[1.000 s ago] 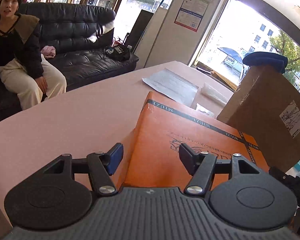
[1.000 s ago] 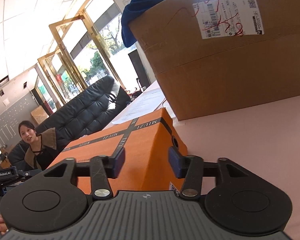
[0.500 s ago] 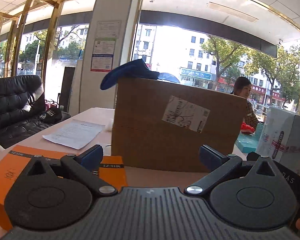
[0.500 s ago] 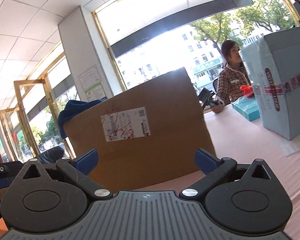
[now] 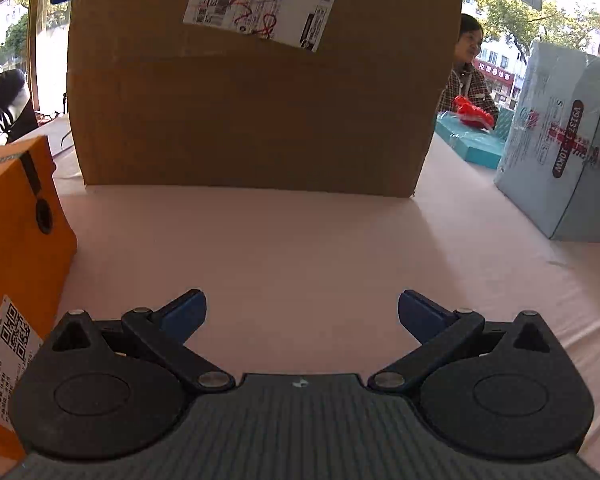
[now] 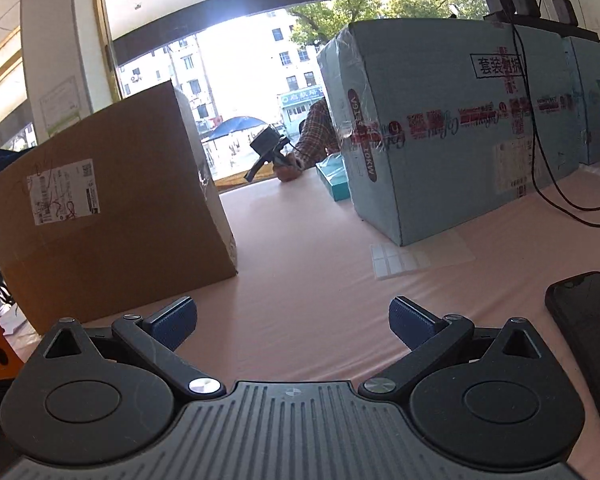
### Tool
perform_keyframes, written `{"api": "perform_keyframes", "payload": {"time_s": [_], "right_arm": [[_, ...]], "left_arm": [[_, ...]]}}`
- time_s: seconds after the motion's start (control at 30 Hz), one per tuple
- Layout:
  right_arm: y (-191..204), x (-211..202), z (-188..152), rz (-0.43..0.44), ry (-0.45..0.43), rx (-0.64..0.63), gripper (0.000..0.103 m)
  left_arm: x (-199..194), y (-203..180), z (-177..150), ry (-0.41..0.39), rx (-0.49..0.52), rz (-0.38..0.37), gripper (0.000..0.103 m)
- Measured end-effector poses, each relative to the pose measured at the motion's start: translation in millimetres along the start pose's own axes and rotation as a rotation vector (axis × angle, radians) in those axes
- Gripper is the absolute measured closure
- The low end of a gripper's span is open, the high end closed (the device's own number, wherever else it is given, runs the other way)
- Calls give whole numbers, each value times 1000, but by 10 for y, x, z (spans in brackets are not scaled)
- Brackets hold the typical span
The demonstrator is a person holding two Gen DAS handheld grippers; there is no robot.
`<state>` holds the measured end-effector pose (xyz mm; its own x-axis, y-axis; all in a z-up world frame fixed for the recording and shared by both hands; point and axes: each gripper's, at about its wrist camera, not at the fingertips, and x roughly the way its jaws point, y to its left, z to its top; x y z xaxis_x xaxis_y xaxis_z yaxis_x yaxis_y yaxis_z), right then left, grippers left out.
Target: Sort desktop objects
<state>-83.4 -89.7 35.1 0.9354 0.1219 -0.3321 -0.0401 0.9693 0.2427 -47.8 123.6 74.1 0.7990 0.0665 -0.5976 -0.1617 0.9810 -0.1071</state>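
My left gripper [image 5: 302,314] is open and empty, low over the pink table [image 5: 300,240]. An orange shoe box [image 5: 16,248] stands close on its left. A big brown cardboard box [image 5: 256,92] with a shipping label stands straight ahead. My right gripper [image 6: 292,318] is also open and empty. From it the brown cardboard box [image 6: 108,216] lies ahead on the left and a light blue taped carton [image 6: 452,132] ahead on the right. A black phone [image 6: 592,328] lies flat just right of the right gripper.
A light blue carton [image 5: 560,140] and a teal flat box [image 5: 472,144] sit at the right. A person in a plaid shirt [image 6: 316,132] holds a black device at the table's far edge. Black cables [image 6: 540,160] hang over the blue carton. A white sticker sheet [image 6: 420,256] lies before it.
Both grippers swung right, away from the orange box they flanked a second ago, and opened wide. The left one also dropped lower, close to the brown box.
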Motion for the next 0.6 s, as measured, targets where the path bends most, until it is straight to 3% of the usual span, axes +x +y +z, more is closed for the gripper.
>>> {"api": "perform_keyframes", "payload": {"time_s": [0.07,0.1,0.2,0.23,0.37,0.6], "right_arm": [[159,243,-104,-7,63,-45,0],[266,401,-164,-19,103,-74,0],[490,883,-297,-51,260,-138,0],[554,980,-305,-62,276,-161,0],[807,1282,-300,-107,282,-255,0],[898,1374,-280,-134,273,-248,0]], "left_arm": [[189,105,-45,51,-26,23,0],[233,115,-55,12,1,59,0],[358,103,-1,39,34,94,0],[388,93,17,36,42,102,0],[483,130,86,31,16,119,0],[568,79,115,27,21,152,0]]}}
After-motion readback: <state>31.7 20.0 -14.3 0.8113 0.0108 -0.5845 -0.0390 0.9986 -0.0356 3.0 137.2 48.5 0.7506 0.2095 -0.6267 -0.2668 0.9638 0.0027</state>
